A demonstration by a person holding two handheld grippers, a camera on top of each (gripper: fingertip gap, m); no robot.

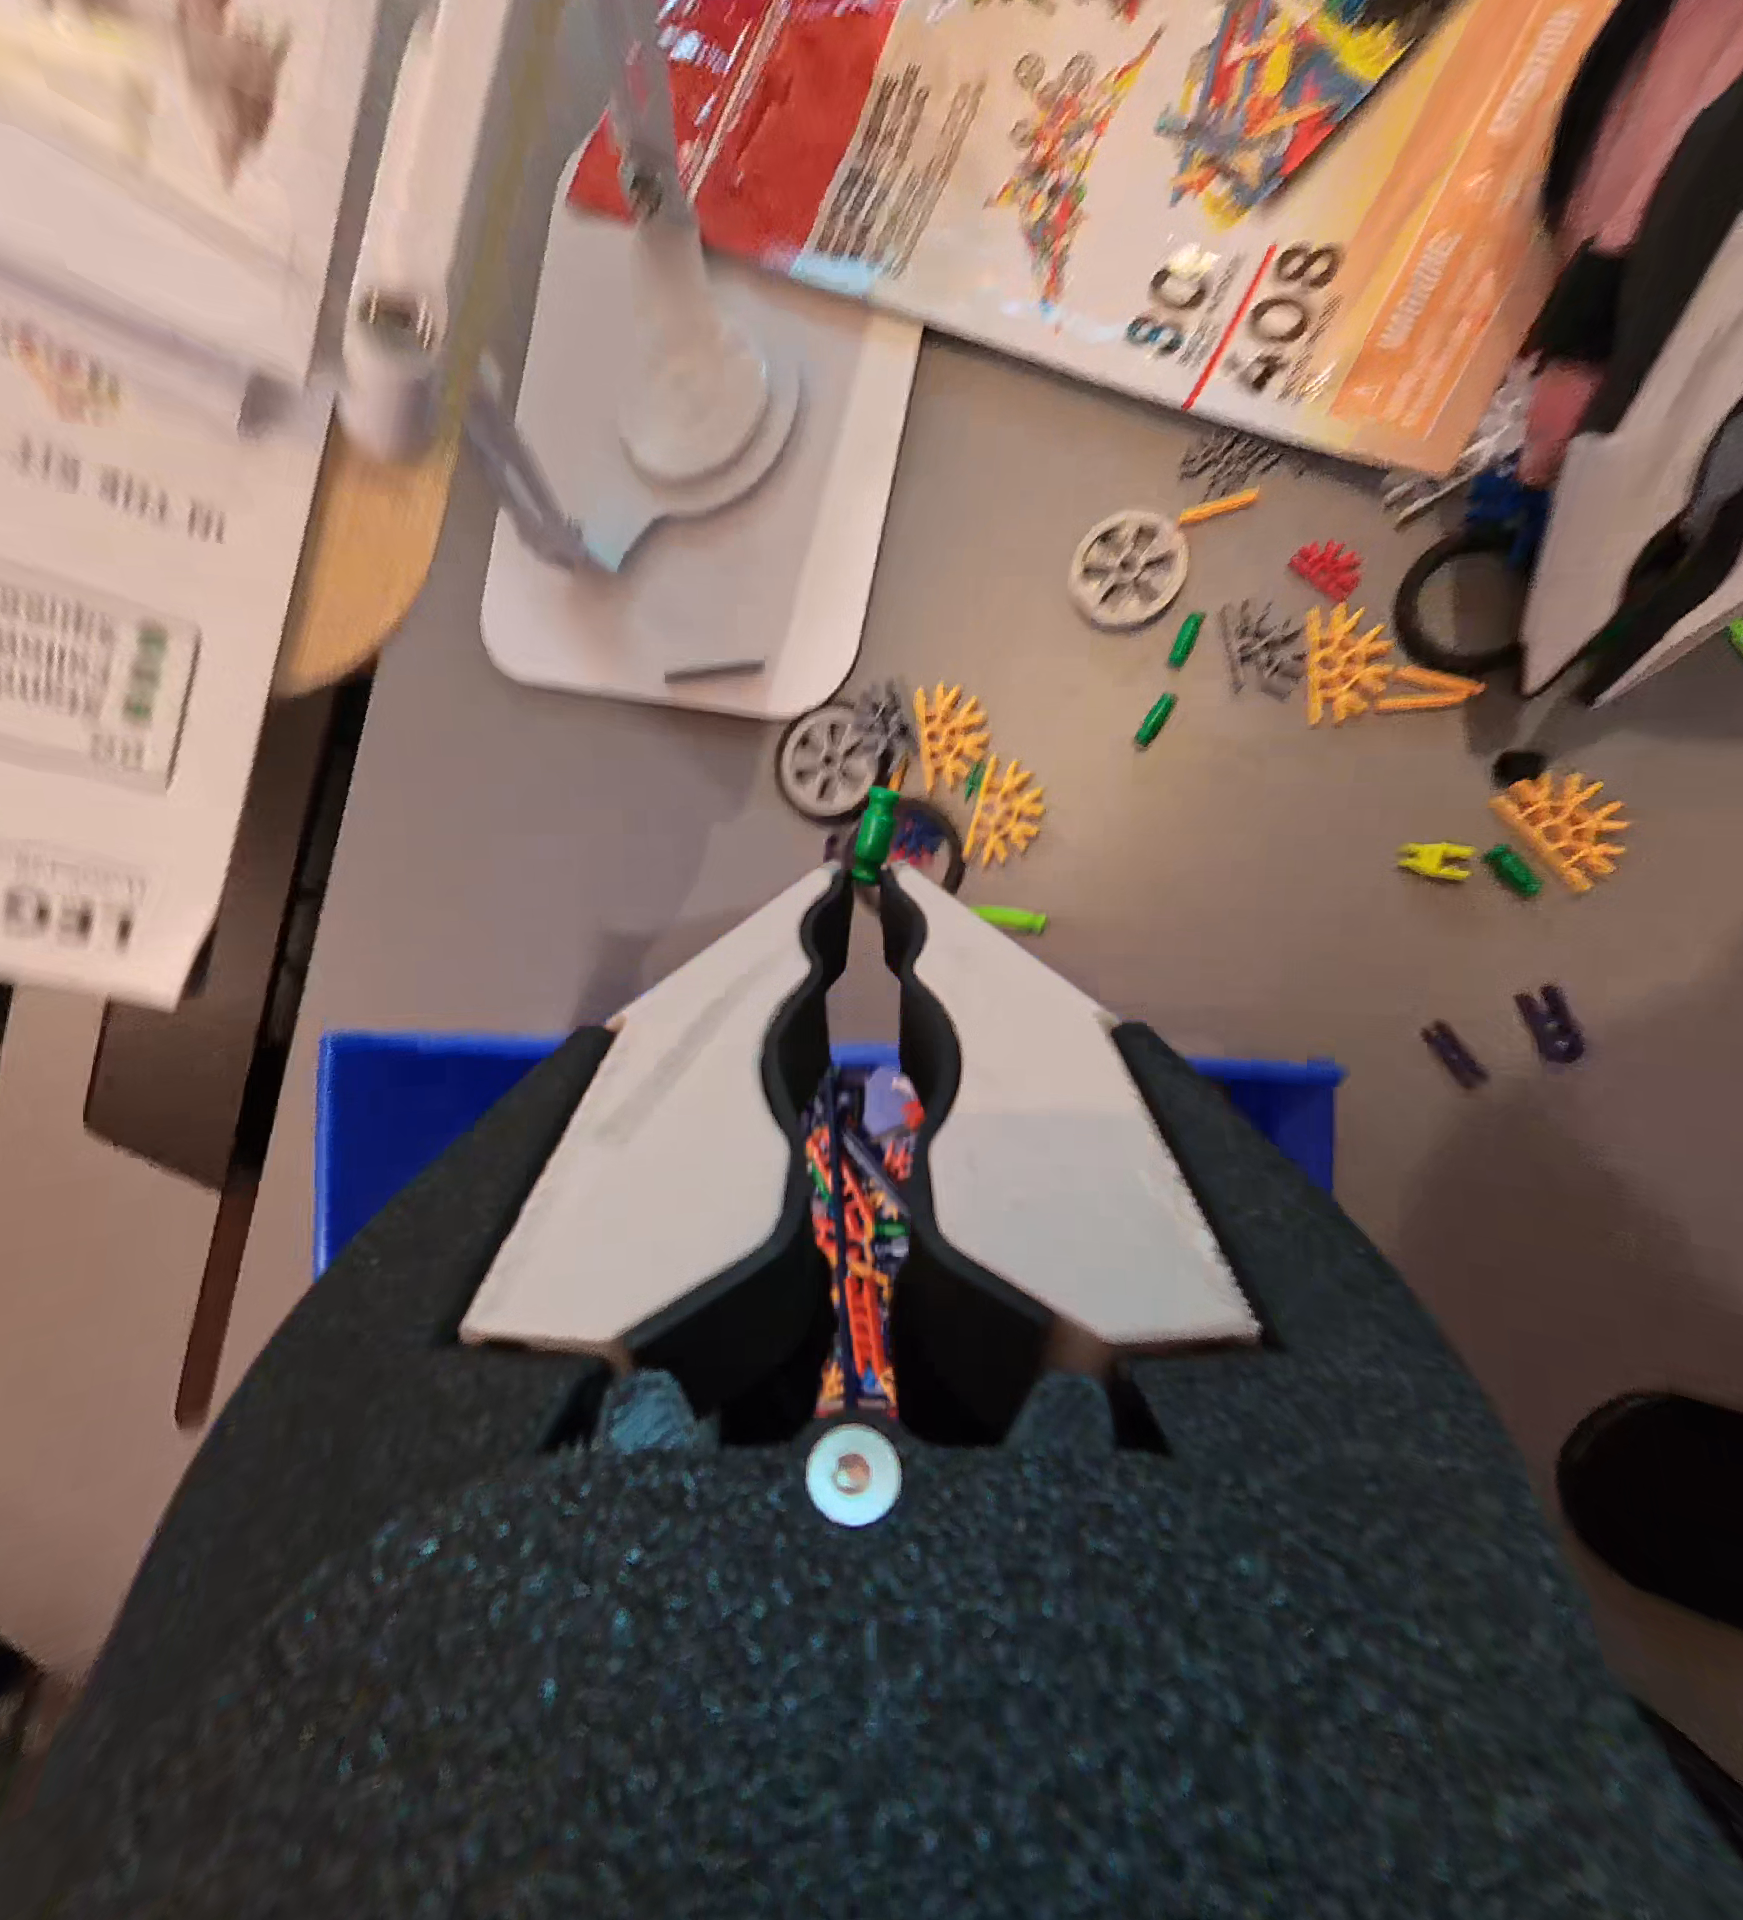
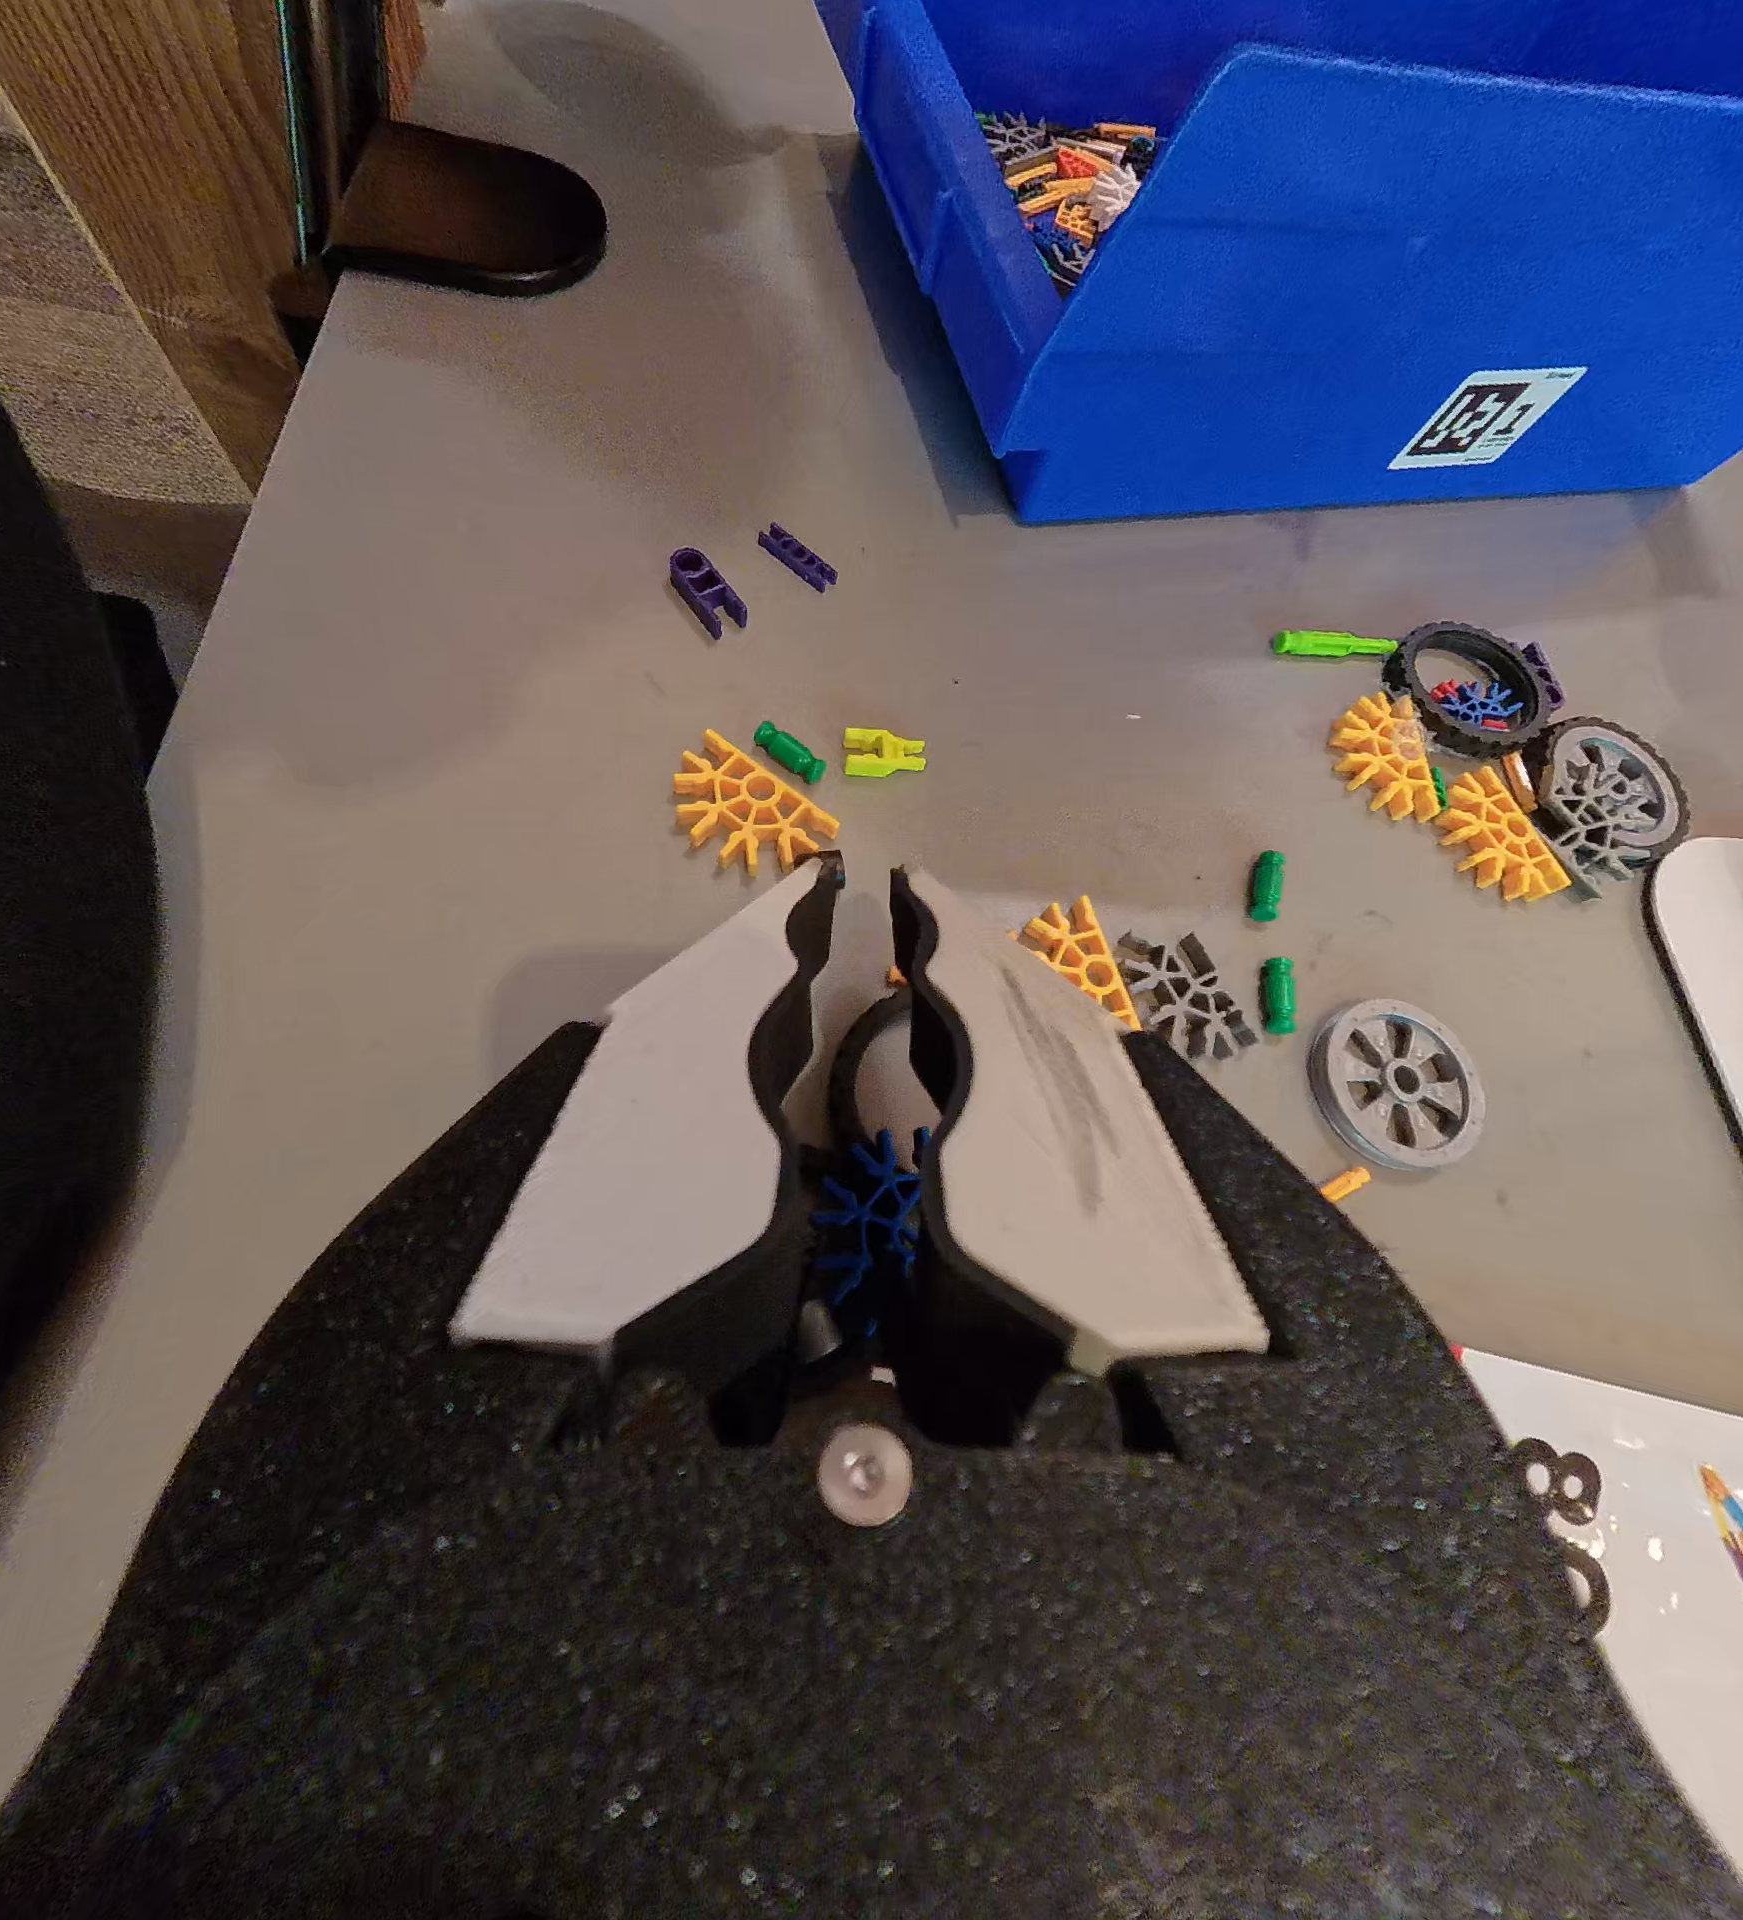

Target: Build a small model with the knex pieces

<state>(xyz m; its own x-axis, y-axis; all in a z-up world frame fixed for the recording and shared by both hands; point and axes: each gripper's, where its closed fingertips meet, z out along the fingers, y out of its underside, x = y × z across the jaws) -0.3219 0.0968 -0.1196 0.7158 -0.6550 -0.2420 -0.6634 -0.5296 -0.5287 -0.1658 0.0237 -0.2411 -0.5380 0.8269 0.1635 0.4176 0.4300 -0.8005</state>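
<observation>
My left gripper (image 1: 862, 875) is shut on a short dark green rod (image 1: 874, 840) that sticks out past its tips. It hovers over a blue bin (image 1: 399, 1122) full of mixed construction pieces. My right gripper (image 2: 865, 878) is slightly open and empty, low over the grey table. Its left tip is next to a yellow fan-shaped connector (image 2: 747, 805). A black tyre ring (image 2: 872, 1070) and a blue snowflake connector (image 2: 872, 1216) lie under its fingers. The right gripper also shows in the left wrist view (image 1: 1667, 582) at the far right.
Yellow fan connectors (image 2: 1501, 836), grey wheels (image 2: 1397, 1086), green rods (image 2: 1265, 885) and purple clips (image 2: 706, 592) are scattered on the table. The blue bin (image 2: 1366, 312) stands at the back. A white stand base (image 1: 680, 499), a printed box (image 1: 1158, 187) and papers (image 1: 67, 520) lie beyond. The table edge (image 2: 223, 623) runs on the left. One gripper's finger ends stand about 20 centimetres off the other's. To the yellow fan-shaped connector (image 2: 747, 805): right tips about 4 centimetres, left tips about 25 centimetres. Seen from the left wrist view (image 1: 1561, 817) as well.
</observation>
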